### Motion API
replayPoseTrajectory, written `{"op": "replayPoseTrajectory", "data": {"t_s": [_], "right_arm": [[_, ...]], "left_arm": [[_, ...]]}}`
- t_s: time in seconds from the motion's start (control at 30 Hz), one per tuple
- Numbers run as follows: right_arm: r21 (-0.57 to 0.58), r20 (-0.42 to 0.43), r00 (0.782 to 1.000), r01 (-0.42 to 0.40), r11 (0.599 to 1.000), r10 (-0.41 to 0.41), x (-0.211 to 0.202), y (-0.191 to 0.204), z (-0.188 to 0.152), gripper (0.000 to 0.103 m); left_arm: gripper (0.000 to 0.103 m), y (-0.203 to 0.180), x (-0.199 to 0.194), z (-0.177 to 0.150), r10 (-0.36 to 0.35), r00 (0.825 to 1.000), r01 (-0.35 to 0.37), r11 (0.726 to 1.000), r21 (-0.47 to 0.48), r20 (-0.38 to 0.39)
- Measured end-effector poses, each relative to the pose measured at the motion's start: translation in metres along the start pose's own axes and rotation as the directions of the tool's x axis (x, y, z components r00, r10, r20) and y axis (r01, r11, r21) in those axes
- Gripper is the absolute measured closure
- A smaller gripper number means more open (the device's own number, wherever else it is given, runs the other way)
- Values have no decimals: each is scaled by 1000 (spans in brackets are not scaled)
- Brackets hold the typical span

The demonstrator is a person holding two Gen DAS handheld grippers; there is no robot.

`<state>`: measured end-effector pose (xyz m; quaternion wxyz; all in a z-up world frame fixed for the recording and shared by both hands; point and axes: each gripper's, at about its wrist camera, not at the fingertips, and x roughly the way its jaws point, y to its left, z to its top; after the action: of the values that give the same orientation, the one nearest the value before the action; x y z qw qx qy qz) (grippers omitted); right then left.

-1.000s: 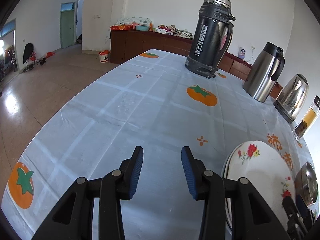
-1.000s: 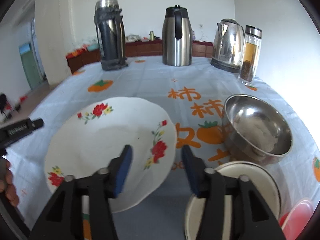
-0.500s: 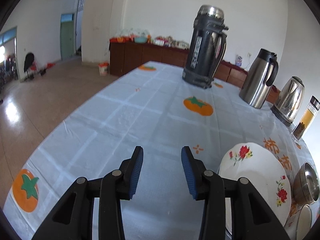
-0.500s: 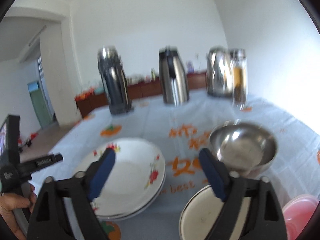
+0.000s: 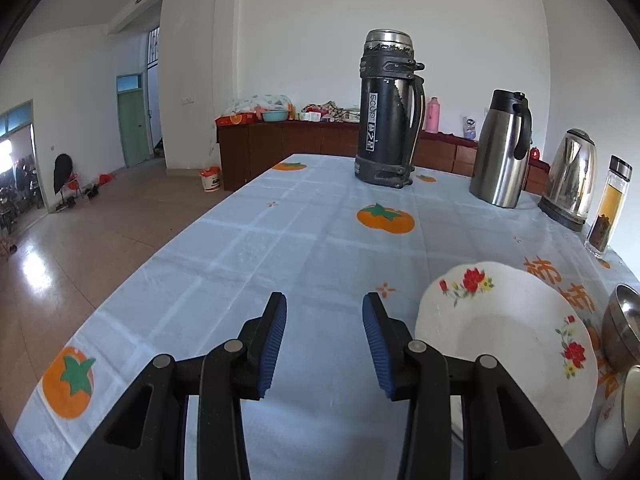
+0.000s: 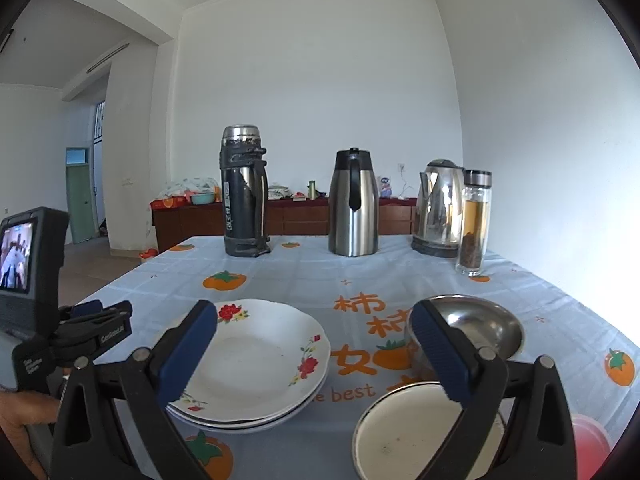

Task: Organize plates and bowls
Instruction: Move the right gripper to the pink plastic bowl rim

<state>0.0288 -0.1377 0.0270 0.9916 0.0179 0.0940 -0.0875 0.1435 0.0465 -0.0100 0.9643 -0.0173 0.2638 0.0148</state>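
Note:
A stack of white plates with red flowers [image 6: 256, 364] lies on the tablecloth, also in the left wrist view [image 5: 508, 344]. A steel bowl [image 6: 476, 328] sits to its right, seen too at the left wrist view's edge [image 5: 624, 328]. A white enamel bowl [image 6: 424, 432] is near the front, with a pink bowl [image 6: 588, 452] beside it. My right gripper [image 6: 316, 352] is wide open and empty above the plates and bowls. My left gripper [image 5: 324, 340] is open and empty, left of the plates; it also shows in the right wrist view [image 6: 96, 328].
At the table's far side stand a dark tall thermos [image 6: 244, 192], a steel carafe [image 6: 354, 204], an electric kettle [image 6: 440, 208] and a glass tea bottle [image 6: 474, 224]. The table's left edge [image 5: 132, 280] drops to the floor. A wooden sideboard [image 5: 304, 140] is behind.
My right gripper has opened wide and risen, tilting up away from the plates. My left gripper has lifted and tilted up slightly, staying open. The top plate now rests on the stack.

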Motion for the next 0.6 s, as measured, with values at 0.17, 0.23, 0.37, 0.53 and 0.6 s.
{"op": "replayPoseTrajectory", "data": {"t_s": [0.17,0.23,0.37,0.53,0.6], "right_arm": [[-11,9,1000,-4,1000,4,-8,0,-2,4],[-21,7,1000,-6,1000,6,-11,1,-4,4],[-19,16,1000,0,1000,0,-17,-1,-5,4],[-1,17,1000,6,1000,-6,-23,-7,-6,4],[-3,28,1000,7,1000,-7,-28,-7,-6,4]], "left_arm": [[60,1,-15,-6,20,999,-20,1000,-8,37],[60,0,-21,-8,25,998,-24,1000,-4,54],[40,-1,-33,-12,30,996,-30,1000,2,87],[27,-3,-47,-18,39,992,-40,999,3,123],[25,-6,-50,-19,32,991,-35,999,16,134]]}}
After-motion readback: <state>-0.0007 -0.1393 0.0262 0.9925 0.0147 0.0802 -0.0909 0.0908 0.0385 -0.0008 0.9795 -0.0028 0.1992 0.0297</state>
